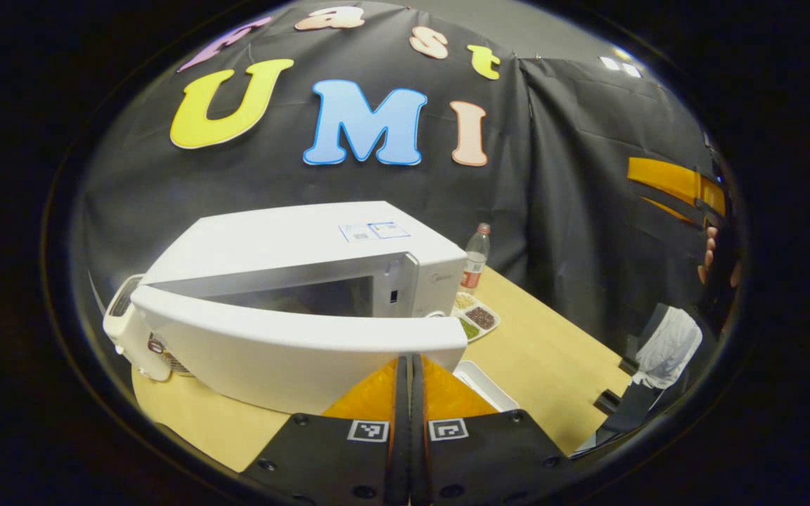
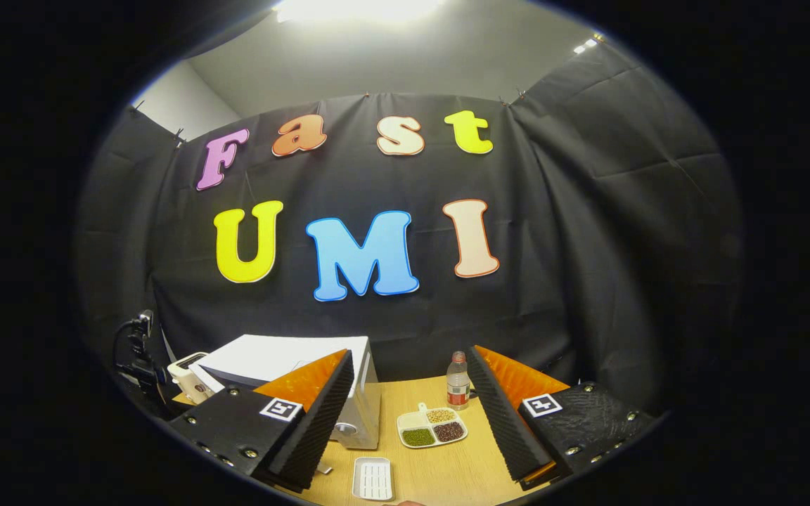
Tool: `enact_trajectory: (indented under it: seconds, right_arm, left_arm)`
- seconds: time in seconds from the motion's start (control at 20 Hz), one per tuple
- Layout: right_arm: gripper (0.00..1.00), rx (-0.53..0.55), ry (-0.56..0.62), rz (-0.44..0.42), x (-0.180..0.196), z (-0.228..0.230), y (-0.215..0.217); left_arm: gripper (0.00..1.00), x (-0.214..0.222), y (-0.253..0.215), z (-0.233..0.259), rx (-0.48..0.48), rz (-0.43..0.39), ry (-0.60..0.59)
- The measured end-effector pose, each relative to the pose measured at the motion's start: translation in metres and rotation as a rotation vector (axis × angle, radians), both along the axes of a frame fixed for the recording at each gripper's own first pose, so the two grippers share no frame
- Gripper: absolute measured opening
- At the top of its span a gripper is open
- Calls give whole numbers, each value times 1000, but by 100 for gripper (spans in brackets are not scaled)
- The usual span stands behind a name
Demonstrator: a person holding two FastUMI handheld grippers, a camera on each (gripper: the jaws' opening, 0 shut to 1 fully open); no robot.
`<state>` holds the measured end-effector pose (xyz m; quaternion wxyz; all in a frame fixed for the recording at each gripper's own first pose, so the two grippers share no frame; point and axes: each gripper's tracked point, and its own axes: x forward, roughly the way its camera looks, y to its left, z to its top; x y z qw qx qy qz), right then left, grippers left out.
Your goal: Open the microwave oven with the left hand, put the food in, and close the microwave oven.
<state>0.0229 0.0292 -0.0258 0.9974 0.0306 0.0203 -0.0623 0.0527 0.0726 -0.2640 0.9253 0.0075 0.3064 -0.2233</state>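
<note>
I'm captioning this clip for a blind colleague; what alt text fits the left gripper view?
The left gripper, fingers together, sits at the edge of a white microwave oven's partly open door. On the wooden table beyond are a divided food plate and a bottle.

Microwave door (image 1: 292,344) blocks most of the cavity; what's inside can't be told. Left gripper (image 1: 408,372) fingertips are covered by the door's edge. In the right gripper view a finger (image 2: 306,414) hides the microwave (image 2: 285,358) front. Bottle (image 2: 457,383) label too small to tell.
</note>
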Motion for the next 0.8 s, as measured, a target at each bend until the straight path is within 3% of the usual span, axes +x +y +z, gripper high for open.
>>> enact_trajectory:
  seconds: [0.1,0.3,0.35,0.8]
  right_arm:
    - [98,1,4,-4,2,-2,-3]
    - [98,0,5,2,6,-5,-3]
    - [98,-2,5,1,6,-6,-5]
    - [98,17,16,-42,6,-14,-23]
  left_arm:
    - [6,15,-1,-3,37,20,-13]
    - [10,35,-18,0,11,28,-20]
    - [7,40,-21,2,-1,29,-19]
    - [7,80,-23,0,-51,80,-10]
